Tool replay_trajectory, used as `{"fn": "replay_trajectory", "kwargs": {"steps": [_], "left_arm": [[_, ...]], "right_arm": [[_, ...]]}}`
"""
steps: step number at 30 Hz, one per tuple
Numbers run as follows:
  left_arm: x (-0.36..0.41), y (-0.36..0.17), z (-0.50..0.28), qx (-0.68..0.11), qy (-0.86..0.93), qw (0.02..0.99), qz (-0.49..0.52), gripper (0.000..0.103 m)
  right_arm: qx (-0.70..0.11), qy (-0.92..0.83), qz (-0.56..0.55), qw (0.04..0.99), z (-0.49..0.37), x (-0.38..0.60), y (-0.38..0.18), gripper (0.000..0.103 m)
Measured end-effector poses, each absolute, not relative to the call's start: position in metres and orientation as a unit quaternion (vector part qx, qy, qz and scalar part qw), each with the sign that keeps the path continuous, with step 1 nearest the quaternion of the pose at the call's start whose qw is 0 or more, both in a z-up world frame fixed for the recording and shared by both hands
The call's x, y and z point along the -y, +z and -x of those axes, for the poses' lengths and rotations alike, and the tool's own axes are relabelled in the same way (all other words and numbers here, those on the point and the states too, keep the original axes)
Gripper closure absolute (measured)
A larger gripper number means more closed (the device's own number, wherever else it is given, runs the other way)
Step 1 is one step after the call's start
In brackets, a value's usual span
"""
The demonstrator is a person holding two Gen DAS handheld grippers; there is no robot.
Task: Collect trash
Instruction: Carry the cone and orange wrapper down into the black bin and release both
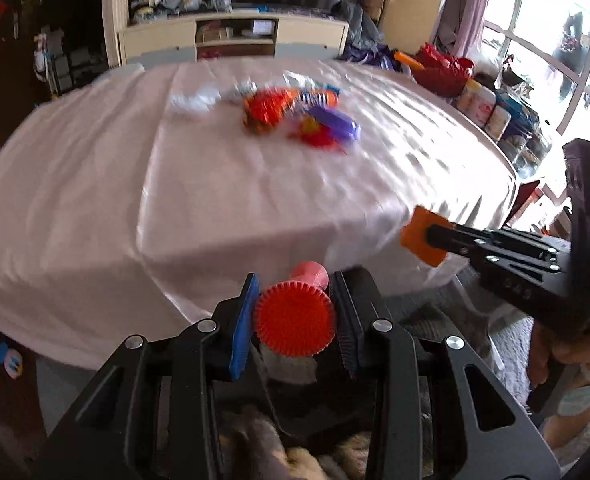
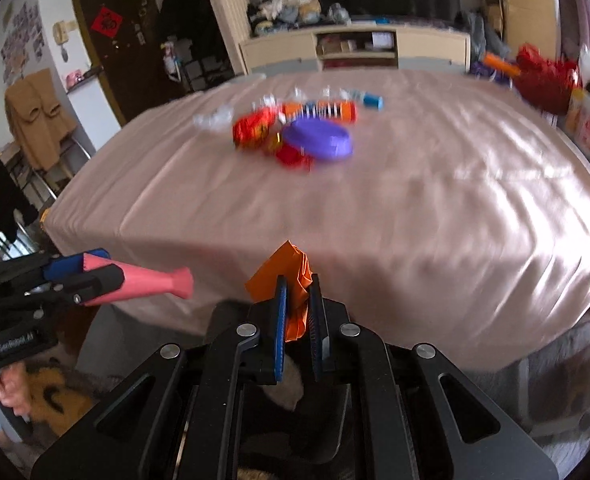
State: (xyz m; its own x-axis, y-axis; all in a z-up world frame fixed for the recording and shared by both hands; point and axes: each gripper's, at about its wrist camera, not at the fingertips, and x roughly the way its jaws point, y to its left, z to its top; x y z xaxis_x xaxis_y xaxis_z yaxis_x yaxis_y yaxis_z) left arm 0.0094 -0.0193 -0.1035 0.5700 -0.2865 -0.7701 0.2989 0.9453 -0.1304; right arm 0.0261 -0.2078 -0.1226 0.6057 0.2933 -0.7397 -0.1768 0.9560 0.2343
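- Now we clamp a pink, red-capped tube (image 1: pixel 295 316) in our left gripper (image 1: pixel 295 320), short of the tabletop (image 1: pixel 95 200).
- Our right gripper (image 2: pixel 298 312) pinches a folded orange wrapper (image 2: pixel 291 276), also off the near edge.
- Far across the pink cloth, blurred wrappers (image 2: pixel 255 128) lie piled beside a purple bowl (image 2: pixel 321 142).

A glossy satin-like pink cloth (image 2: pixel 375 208) covers the worktop, the purple bowl (image 2: pixel 320 142) looks smooth plastic, and the orange wrapper (image 2: pixel 291 280) is creased and shiny.
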Motion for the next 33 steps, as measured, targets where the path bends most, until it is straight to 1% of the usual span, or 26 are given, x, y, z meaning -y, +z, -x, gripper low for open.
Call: {"fn": "replay_trajectory", "kwargs": {"steps": [9,16,19,23,24,26,28,30,31,32,33], "left_arm": [[0.031,-0.143,-0.013,-0.489,-0.143,0.860,-0.014,0.069],[0.030,-0.155,-0.019,-0.510,-0.139,0.849,-0.014,0.069],[0.032,-0.156,-0.020,-0.513,-0.144,0.846,-0.014,0.068],[0.032,-0.158,-0.020,-0.517,-0.151,0.842,-0.011,0.068],[0.032,-0.158,-0.020,-0.518,-0.152,0.842,-0.010,0.066],[0.031,-0.158,-0.021,-0.519,-0.152,0.841,-0.005,0.063],[0.029,-0.157,-0.021,-0.519,-0.150,0.841,-0.003,0.059],[0.027,-0.157,-0.022,-0.519,-0.148,0.842,0.000,0.055],[0.026,-0.157,-0.021,-0.518,-0.147,0.842,0.002,0.053],[0.025,-0.157,-0.021,-0.518,-0.145,0.843,0.002,0.049],[0.025,-0.156,-0.022,-0.517,-0.143,0.844,0.003,0.042]], "right_arm": [[-0.458,0.125,-0.051,0.879,-0.021,0.198,-0.151,0.091],[-0.507,0.123,-0.029,0.853,-0.020,0.186,-0.185,0.091],[-0.520,0.127,-0.032,0.844,-0.020,0.183,-0.193,0.088],[-0.527,0.127,-0.033,0.840,-0.021,0.181,-0.195,0.088],[-0.528,0.124,-0.030,0.840,-0.022,0.180,-0.195,0.088],[-0.530,0.120,-0.028,0.839,-0.023,0.181,-0.196,0.081],[-0.530,0.118,-0.025,0.839,-0.021,0.181,-0.196,0.054],[-0.529,0.118,-0.022,0.840,-0.021,0.181,-0.196,0.047],[-0.529,0.118,-0.022,0.840,-0.020,0.181,-0.197,0.046],[-0.530,0.117,-0.022,0.840,-0.020,0.181,-0.198,0.045],[-0.530,0.117,-0.021,0.839,-0.020,0.182,-0.198,0.040]]}}
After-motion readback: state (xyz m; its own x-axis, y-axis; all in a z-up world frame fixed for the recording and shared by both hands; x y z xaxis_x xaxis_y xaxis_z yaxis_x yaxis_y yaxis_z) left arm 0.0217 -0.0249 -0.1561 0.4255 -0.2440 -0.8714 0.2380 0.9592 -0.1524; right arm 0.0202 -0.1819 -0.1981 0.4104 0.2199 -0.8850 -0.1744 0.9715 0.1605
